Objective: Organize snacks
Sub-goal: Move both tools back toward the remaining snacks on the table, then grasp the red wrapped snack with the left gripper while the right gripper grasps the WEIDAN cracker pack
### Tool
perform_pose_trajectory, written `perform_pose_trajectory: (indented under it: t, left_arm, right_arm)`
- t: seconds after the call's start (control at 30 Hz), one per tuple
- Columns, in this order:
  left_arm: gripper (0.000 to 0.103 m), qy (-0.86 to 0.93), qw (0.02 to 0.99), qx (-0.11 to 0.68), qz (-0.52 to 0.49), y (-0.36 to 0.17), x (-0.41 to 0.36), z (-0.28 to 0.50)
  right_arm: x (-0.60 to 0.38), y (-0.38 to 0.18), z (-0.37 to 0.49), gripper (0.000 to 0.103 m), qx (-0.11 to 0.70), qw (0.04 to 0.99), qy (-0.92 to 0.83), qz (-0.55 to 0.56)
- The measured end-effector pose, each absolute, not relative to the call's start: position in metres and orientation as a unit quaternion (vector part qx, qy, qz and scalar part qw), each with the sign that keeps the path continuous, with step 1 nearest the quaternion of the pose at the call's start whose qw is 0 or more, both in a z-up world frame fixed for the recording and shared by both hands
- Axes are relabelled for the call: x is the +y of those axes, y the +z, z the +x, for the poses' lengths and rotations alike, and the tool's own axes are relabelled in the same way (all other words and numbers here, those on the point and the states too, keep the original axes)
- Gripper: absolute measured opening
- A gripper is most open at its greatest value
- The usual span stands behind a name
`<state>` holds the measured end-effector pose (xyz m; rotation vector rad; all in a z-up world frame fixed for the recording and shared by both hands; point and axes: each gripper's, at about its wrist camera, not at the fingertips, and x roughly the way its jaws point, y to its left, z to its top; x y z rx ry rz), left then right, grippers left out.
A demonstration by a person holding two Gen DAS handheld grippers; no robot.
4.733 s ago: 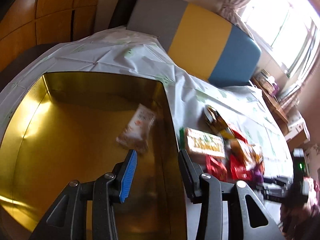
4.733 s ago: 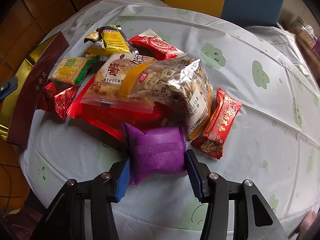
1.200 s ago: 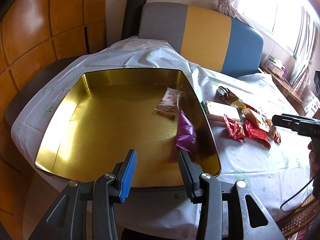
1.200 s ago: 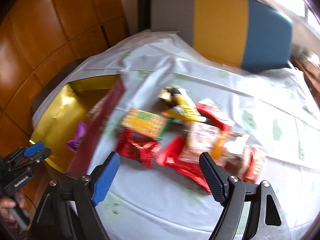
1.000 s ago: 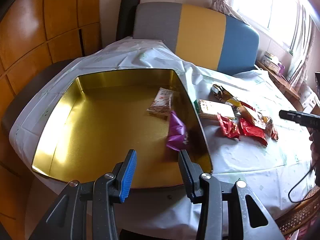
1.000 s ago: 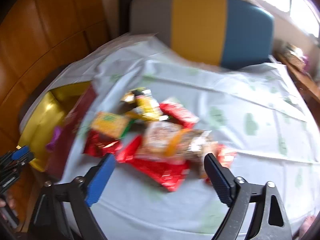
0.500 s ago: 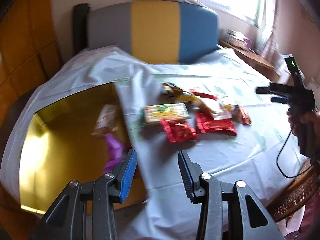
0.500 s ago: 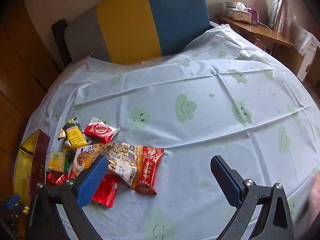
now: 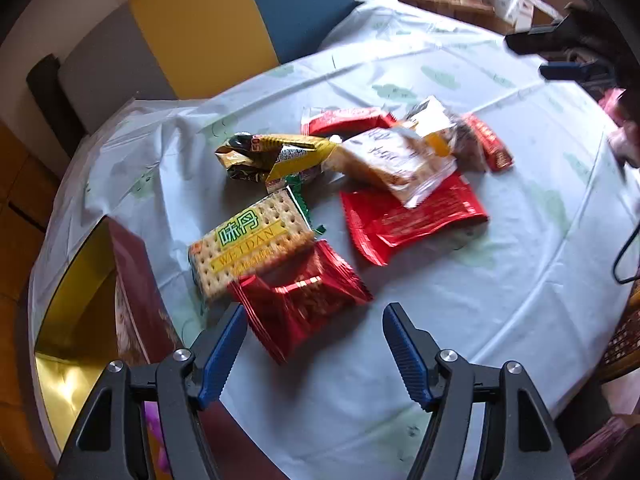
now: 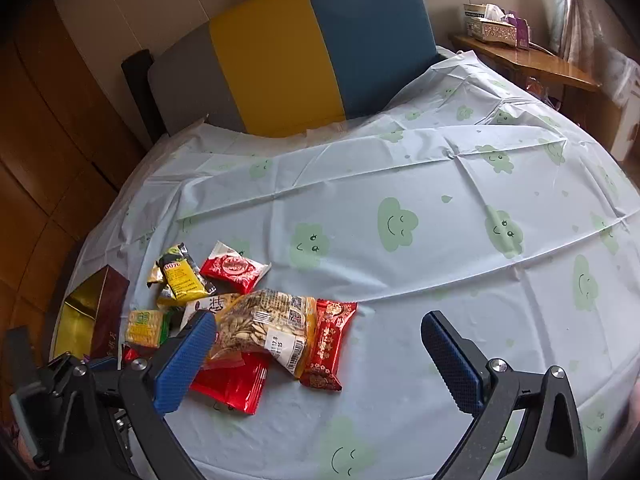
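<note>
1. Tablecloth [image 10: 400, 160], pale with green clouds, carries the snack pile at its left side, beside the gold tin [image 9: 76, 280].
2. Left gripper [image 9: 314, 344] has swung away from the tin toward the pile, jaws spread and empty; the purple snack now lies in the tin, so another pick likely follows.
3. Right gripper [image 10: 320, 356] hovers wide open, empty.
4. Nearest is a shiny red foil packet [image 9: 300, 304], crinkled, touching the cracker pack [image 9: 248, 240].

Cloud-print tablecloth [image 10: 400, 168], grey, yellow and blue chair back [image 10: 288, 64], tissue box [image 10: 494, 24] on a wooden sideboard [image 10: 532, 64]
</note>
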<state>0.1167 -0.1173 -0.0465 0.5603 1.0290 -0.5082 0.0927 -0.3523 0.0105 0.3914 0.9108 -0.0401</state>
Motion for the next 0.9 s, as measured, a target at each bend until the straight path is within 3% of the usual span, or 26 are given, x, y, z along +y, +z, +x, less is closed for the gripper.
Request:
perform_pose_trajectory:
  t: [0.13, 0.2, 0.23, 0.4, 0.53, 0.6, 0.67, 0.9]
  left_arm:
    - [0.069, -0.244, 0.784, 0.507, 0.262, -0.06, -0.122, 0.127]
    - [0.035, -0.255, 0.776, 0.52, 0.249, -0.062, -0.121, 0.124]
    - [0.034, -0.262, 0.778, 0.515, 0.244, -0.062, -0.122, 0.116]
    - [0.034, -0.279, 0.782, 0.525, 0.186, -0.063, -0.114, 0.092]
    - [0.041, -0.292, 0.78, 0.527, 0.167, -0.058, -0.109, 0.083]
    - [0.054, -0.292, 0.786, 0.512, 0.185, -0.053, -0.11, 0.08]
    - [0.058, -0.29, 0.79, 0.501, 0.201, -0.048, -0.112, 0.081]
    - [0.06, -0.301, 0.775, 0.477, 0.285, -0.053, -0.133, 0.099]
  right_arm:
    - [-0.354, 0.012, 0.092, 0.103, 0.435, 0.879, -0.019, 0.193]
    - [-0.353, 0.013, 0.091, 0.103, 0.432, 0.882, -0.021, 0.189]
    - [-0.353, 0.014, 0.091, 0.103, 0.429, 0.884, -0.021, 0.186]
    - [-0.348, 0.016, 0.091, 0.103, 0.429, 0.886, -0.015, 0.175]
    - [-0.346, 0.015, 0.091, 0.103, 0.433, 0.884, -0.015, 0.172]
    - [-0.347, 0.015, 0.09, 0.103, 0.433, 0.884, -0.016, 0.174]
    - [-0.349, 0.015, 0.089, 0.103, 0.433, 0.884, -0.019, 0.177]
    - [-0.352, 0.014, 0.089, 0.103, 0.433, 0.882, -0.025, 0.184]
